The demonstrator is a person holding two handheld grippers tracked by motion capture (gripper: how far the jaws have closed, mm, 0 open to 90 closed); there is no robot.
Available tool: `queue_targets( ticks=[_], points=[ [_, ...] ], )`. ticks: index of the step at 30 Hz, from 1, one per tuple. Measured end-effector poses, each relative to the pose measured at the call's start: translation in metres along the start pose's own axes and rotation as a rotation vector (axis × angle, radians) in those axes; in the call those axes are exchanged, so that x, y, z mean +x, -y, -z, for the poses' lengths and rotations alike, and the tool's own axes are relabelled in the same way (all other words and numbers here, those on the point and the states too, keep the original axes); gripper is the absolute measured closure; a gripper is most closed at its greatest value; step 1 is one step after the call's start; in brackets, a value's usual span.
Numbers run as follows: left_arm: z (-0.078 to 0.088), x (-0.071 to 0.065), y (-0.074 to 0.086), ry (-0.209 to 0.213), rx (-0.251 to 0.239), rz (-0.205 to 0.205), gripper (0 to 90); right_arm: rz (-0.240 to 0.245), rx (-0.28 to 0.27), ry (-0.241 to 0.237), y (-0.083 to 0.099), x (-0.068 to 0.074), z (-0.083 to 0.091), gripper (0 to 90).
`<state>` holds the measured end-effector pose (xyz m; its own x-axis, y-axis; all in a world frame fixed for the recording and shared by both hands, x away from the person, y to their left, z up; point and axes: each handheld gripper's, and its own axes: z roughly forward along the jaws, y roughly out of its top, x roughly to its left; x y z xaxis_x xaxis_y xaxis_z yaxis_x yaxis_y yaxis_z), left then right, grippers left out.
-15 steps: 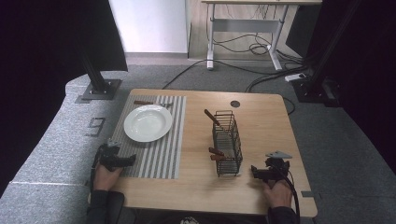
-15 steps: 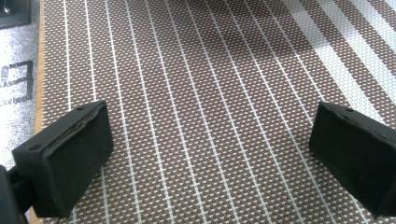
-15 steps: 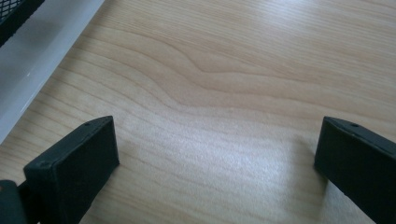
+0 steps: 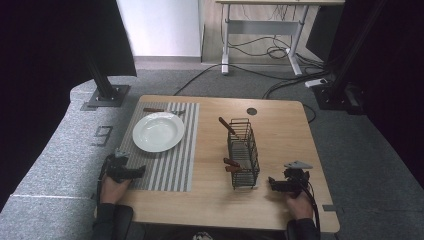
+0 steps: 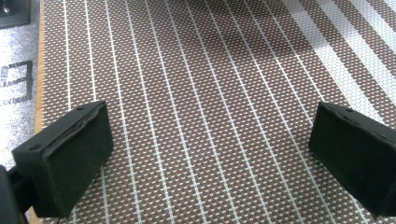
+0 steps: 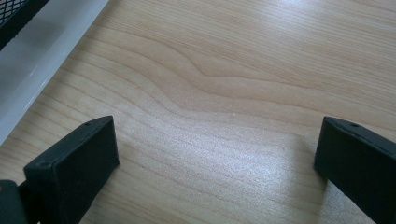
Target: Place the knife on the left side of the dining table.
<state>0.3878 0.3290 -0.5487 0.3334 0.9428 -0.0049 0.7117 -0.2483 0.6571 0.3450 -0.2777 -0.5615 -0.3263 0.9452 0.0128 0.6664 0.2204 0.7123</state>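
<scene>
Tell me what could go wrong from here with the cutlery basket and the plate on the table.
The wire basket is tall and narrow, with wooden handles sticking out; a bump from the right gripper beside it could tip it. The white plate sits on the striped placemat, where the open left gripper rests, so dragging the mat might shift the plate. A utensil behind the plate could get knocked.

A grey carpet floor (image 4: 210, 82) surrounds the wooden counter (image 4: 280, 130). At the far side stands a white wall panel (image 4: 160, 25) and a desk frame (image 4: 260, 35) with cables (image 4: 260, 50) trailing beneath it. Dark curtains (image 4: 40, 65) hang left and right, beside black stand bases (image 4: 106, 95).
</scene>
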Motion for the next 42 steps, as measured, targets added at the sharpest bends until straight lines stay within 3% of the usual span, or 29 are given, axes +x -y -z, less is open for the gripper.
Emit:
queue_targets(
  ticks=[9, 17, 27, 42],
  points=[
    [0.003, 0.003, -0.002, -0.006, -0.006, 0.014, 0.4, 0.0, 0.0, 0.0, 0.0, 0.0, 0.0, 0.0],
    [0.015, 0.0, -0.012, 0.032, -0.062, 0.022, 0.9, 0.0, 0.0, 0.0, 0.0, 0.0, 0.0, 0.0],
    [0.022, -0.013, -0.033, 0.072, -0.098, -0.003, 1.2, -0.005, -0.001, 0.006, 0.0, 0.001, 0.0, 0.0],
    [0.027, -0.039, -0.067, 0.174, -0.164, -0.043, 0.0, -0.007, -0.001, 0.01, 0.0, 0.001, 0.0, 0.0]
  ],
)
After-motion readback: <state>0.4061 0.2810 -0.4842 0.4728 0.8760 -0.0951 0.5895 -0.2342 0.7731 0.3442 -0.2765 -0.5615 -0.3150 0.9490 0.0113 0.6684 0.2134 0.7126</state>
